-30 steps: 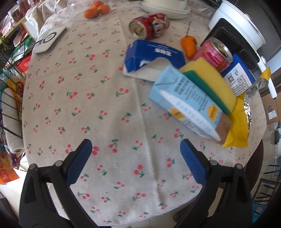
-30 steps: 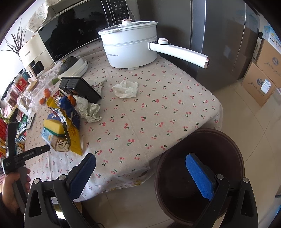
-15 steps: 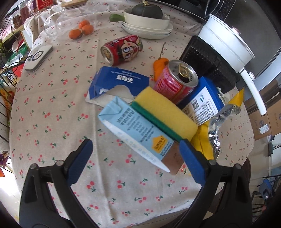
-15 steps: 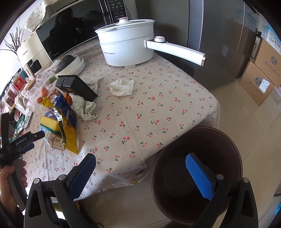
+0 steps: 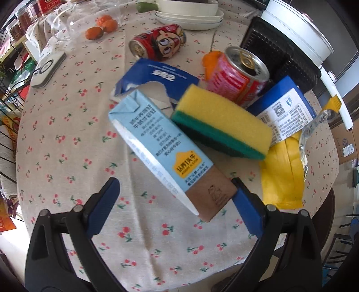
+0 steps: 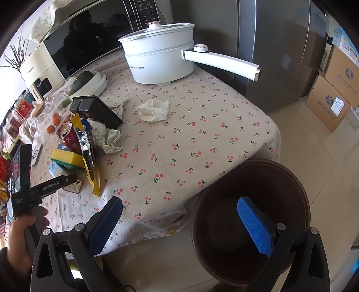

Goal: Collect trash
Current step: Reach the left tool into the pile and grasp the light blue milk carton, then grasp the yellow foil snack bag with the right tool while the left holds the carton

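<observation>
A light blue milk carton (image 5: 161, 146) lies on the cherry-print tablecloth (image 5: 67, 139), its brown end between my left gripper's (image 5: 177, 188) open fingers. Behind it lie a yellow-green sponge (image 5: 222, 121), a torn blue box (image 5: 157, 76), two red cans (image 5: 237, 78) (image 5: 161, 45), a yellow wrapper (image 5: 282, 173) and a blue packet (image 5: 289, 107). My right gripper (image 6: 179, 211) is open and empty above a brown trash bin (image 6: 253, 215) beside the table. Crumpled tissues (image 6: 154, 110) (image 6: 107, 137) lie on the table.
A white electric pot (image 6: 161, 58) with a long handle, a black tray (image 6: 96, 110), stacked white bowls (image 5: 190, 13), oranges (image 5: 101, 27) and a white remote (image 5: 48, 69) stand on the table. A microwave (image 6: 89, 40) and cardboard boxes (image 6: 332, 89) surround it.
My left gripper has moved forward toward the trash pile until the carton's end sits between its open fingers. My right gripper has stayed over the bin.
</observation>
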`<state>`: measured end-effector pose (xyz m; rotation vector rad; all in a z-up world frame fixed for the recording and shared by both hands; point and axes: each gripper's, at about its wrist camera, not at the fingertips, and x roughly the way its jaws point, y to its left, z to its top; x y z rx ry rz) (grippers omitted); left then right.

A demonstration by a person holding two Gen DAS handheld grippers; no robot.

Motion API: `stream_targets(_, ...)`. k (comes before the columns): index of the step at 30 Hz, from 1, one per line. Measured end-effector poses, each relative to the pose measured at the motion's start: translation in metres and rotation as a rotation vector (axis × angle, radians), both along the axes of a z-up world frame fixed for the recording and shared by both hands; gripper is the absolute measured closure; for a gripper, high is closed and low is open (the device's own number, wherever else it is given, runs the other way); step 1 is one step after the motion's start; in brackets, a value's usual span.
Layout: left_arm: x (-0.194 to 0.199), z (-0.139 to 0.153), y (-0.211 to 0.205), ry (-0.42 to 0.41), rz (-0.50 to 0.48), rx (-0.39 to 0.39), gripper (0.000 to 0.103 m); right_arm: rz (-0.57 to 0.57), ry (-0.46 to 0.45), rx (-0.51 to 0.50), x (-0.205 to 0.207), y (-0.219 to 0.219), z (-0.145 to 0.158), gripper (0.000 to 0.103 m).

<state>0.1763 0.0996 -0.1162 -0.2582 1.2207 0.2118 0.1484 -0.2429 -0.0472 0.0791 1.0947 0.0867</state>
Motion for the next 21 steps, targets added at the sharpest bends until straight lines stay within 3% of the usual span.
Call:
stream_targets(2,-0.007,0.001,0.023,-0.001,0.025,-0.028,0.010,0.006,-0.002,0.004,0.000,0.002,0.001,0.000)
stream_targets(7,-0.013,-0.008,0.056,-0.027,0.049,-0.185,0.027,0.030,-0.001,0.000,0.003,0.017,0.000,0.000)
stream_targets(11,-0.013,-0.013,0.056,-0.017,0.024,-0.301,0.061,0.047,0.022,-0.010,0.008,0.034,-0.009,0.000)
stream_targets(21,-0.035,0.035,0.050,-0.160,-0.096,-0.144,0.063,0.116,0.049,0.024,0.030,0.096,-0.023,0.000)
